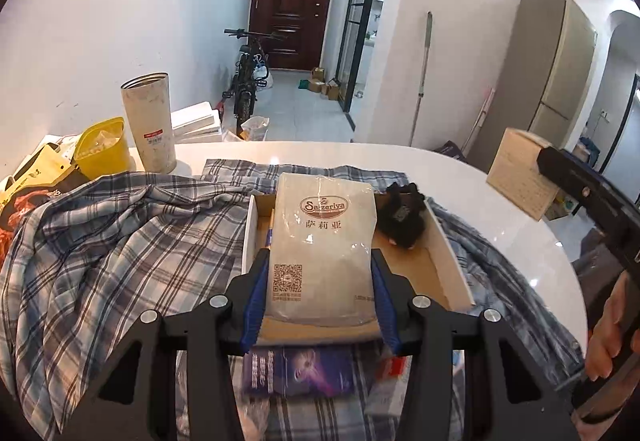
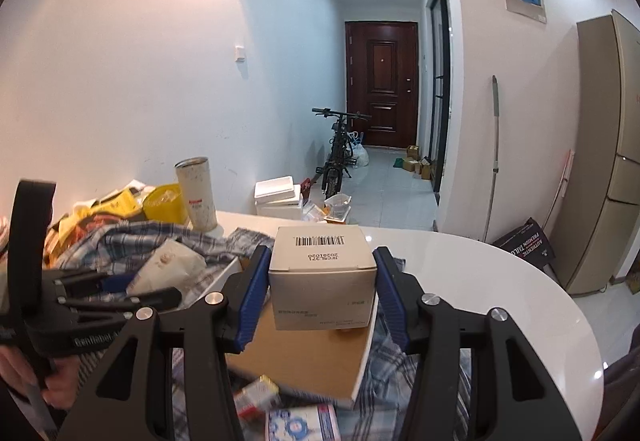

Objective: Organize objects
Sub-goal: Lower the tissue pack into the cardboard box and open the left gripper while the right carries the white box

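My left gripper (image 1: 320, 265) pinched a clear-wrapped pack (image 1: 322, 241) of pale tissue, its blue pads pressed flat against both long sides. The pack bore a brown oval logo and a QR code, and it hung tilted above an open tray (image 1: 450, 261) with white walls and a brown cardboard floor. A black furry thing (image 1: 402, 219) lay at the tray's far right corner. The tray sat on a plaid shirt (image 1: 104, 241) spread over the white table (image 1: 500, 225). Below my left gripper a dark purple booklet (image 1: 298, 371) lay on the cloth.

My right gripper (image 2: 322, 281) clamped a small white box (image 2: 322, 277), pads tight on its left and right faces. A barcode label showed on its top. The box was held above the tray's (image 2: 308, 361) near end, over the brown floor. In this view my left gripper (image 2: 132, 291) showed at the left with the pack (image 2: 168, 267) between its fingers.

At the table's far left stood a tall white tumbler (image 1: 150, 121), just beside a yellow tub (image 1: 102, 145) and a heap of yellow bags (image 1: 34, 171). A bicycle (image 2: 338, 149) leaned in the hallway before a dark red door (image 2: 382, 81).
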The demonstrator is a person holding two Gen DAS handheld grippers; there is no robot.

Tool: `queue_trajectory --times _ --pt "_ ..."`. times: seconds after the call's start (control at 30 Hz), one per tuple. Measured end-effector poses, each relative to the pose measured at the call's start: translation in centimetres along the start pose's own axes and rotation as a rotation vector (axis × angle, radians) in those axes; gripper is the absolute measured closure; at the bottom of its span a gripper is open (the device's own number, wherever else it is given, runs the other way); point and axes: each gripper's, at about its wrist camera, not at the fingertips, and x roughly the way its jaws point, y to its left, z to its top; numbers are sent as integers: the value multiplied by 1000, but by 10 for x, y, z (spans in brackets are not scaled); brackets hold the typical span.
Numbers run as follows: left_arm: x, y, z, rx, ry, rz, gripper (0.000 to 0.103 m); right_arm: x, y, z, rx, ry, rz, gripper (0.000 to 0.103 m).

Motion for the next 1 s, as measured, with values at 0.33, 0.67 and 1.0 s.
queue_trajectory --times 0.33,0.67,1.0 --pt "72 21 -17 -79 185 -50 54 42 -26 -24 78 62 -14 52" --pt "106 27 -39 -46 271 9 54 70 -28 -41 83 147 -27 52" --pt "105 23 -41 -19 267 20 51 81 -35 -51 81 186 -51 52"
